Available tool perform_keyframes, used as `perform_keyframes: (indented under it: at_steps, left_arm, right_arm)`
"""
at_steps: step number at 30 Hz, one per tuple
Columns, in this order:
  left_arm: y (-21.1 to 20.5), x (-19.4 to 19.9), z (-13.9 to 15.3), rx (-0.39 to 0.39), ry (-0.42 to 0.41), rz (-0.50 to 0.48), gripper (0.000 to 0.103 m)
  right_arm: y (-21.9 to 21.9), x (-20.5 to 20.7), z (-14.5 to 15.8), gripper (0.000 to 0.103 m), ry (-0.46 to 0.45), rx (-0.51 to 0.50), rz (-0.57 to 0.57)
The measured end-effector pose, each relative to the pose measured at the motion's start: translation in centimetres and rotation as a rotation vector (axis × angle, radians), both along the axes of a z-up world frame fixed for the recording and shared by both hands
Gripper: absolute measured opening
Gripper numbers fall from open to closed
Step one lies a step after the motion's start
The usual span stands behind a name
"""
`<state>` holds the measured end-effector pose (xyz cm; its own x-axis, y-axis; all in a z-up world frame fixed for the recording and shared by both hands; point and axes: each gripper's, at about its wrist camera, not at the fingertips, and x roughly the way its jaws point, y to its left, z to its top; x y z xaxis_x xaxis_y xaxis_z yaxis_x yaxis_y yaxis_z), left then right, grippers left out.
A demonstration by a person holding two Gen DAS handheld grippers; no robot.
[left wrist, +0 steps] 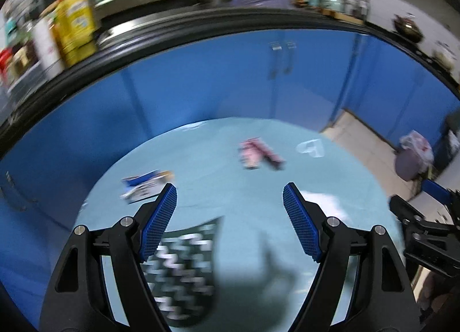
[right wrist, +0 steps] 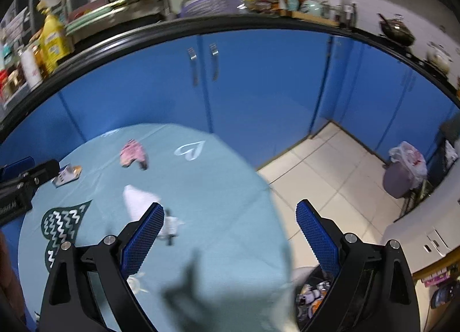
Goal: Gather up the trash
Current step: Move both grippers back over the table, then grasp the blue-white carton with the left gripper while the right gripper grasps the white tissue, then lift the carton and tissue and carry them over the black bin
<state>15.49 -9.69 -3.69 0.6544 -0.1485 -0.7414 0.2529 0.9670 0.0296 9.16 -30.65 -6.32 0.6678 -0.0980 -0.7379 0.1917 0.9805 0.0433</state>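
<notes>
Trash: white tissue (right wrist: 138, 198) lies nearest the right gripper (right wrist: 230, 238); both grippers' fingers apart, empty. Descend squarely, pinch, probably bin (right wrist: 313, 294) below.

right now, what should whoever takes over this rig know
Left hand-held gripper: open, empty, above the table.
Right hand-held gripper: open, empty, over the table's right edge.
On the table: pink wrapper, blue-white packet, white tissue, a small white scrap.
Bin with trash in it sits on the floor below the right gripper.
Left: all four pieces still need picking up.
</notes>
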Motion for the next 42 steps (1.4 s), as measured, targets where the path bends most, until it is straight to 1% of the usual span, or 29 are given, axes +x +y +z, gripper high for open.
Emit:
perform_keyframes:
  at_steps: [3, 5, 7, 10, 14, 20, 22, 24, 25, 27, 28, 30, 32, 33, 34, 35, 36, 37, 39, 42]
  left_arm:
    - [3.4, 1.3, -1.3, 0.009, 0.017, 0.052, 0.076]
    - [5.5, 2.4, -2.3, 0.011, 0.032, 0.089, 0.08]
    - [7.4, 3.3, -2.9, -0.003, 0.049, 0.122, 0.088]
    - [10.0, 4.7, -4.1, -0.023, 0.077, 0.176, 0.088]
    - [10.9, 6.6, -5.3, -0.01, 0.095, 0.196, 0.088]
    - [9.8, 8.7, -7.2, 0.012, 0.117, 0.18, 0.089]
    - [9.5, 9.5, -7.7, 0.014, 0.126, 0.177, 0.089]
    - [9.3, 10.1, -8.2, 0.015, 0.134, 0.176, 0.089]
    - [9.2, 10.4, -8.4, 0.017, 0.137, 0.176, 0.089]
    - [8.9, 10.9, -8.8, 0.025, 0.144, 0.177, 0.089]
    - [8.8, 11.1, -8.9, 0.027, 0.146, 0.177, 0.089]
    - [8.6, 11.4, -9.2, 0.031, 0.146, 0.178, 0.089]
    - [8.5, 11.4, -9.4, 0.031, 0.146, 0.18, 0.079]
    - [8.5, 11.5, -9.5, 0.031, 0.154, 0.18, 0.07]
    - [8.5, 11.5, -9.6, 0.027, 0.163, 0.18, 0.057]
    - [8.5, 11.5, -9.7, 0.019, 0.168, 0.177, 0.053]
    - [8.6, 11.4, -9.5, 0.001, 0.17, 0.169, 0.044]
    - [8.5, 11.2, -9.3, 0.007, 0.162, 0.172, 0.036]
    - [8.5, 10.8, -8.8, 0.009, 0.144, 0.171, 0.033]
    - [8.6, 9.8, -7.8, -0.007, 0.115, 0.172, 0.032]
  right_arm:
    - [2.2, 1.4, -0.9, 0.091, 0.023, 0.006, 0.039]
    - [3.6, 2.1, -1.6, 0.091, 0.037, 0.008, 0.063]
    - [4.8, 3.0, -2.2, 0.091, 0.05, 0.007, 0.083]
    - [6.3, 4.4, -3.2, 0.091, 0.069, 0.004, 0.103]
    - [7.4, 5.7, -4.2, 0.091, 0.094, -0.009, 0.111]
    - [7.5, 6.2, -4.7, 0.09, 0.088, -0.027, 0.115]
    - [7.4, 6.2, -4.8, 0.082, 0.086, -0.041, 0.11]
    - [7.2, 6.4, -5.2, 0.059, 0.103, -0.035, 0.111]
    - [7.1, 6.5, -5.4, 0.054, 0.115, -0.028, 0.113]
    - [6.9, 6.6, -5.9, 0.038, 0.128, -0.023, 0.113]
    - [6.8, 6.6, -5.9, 0.036, 0.127, -0.024, 0.11]
    - [6.7, 6.5, -6.0, 0.027, 0.123, -0.021, 0.112]
    - [6.7, 6.5, -5.9, 0.022, 0.116, -0.026, 0.116]
    - [6.6, 6.4, -5.7, 0.021, 0.111, -0.026, 0.115]
    - [6.5, 6.3, -5.6, 0.021, 0.105, -0.024, 0.112]
    - [6.4, 6.3, -5.4, 0.021, 0.099, -0.022, 0.107]
    - [6.3, 6.3, -5.3, 0.021, 0.097, -0.018, 0.104]
    - [6.2, 6.3, -5.1, 0.021, 0.094, -0.017, 0.101]
    - [6.0, 6.2, -4.9, 0.021, 0.089, -0.018, 0.096]
    - [5.7, 6.0, -4.6, 0.021, 0.086, -0.017, 0.088]
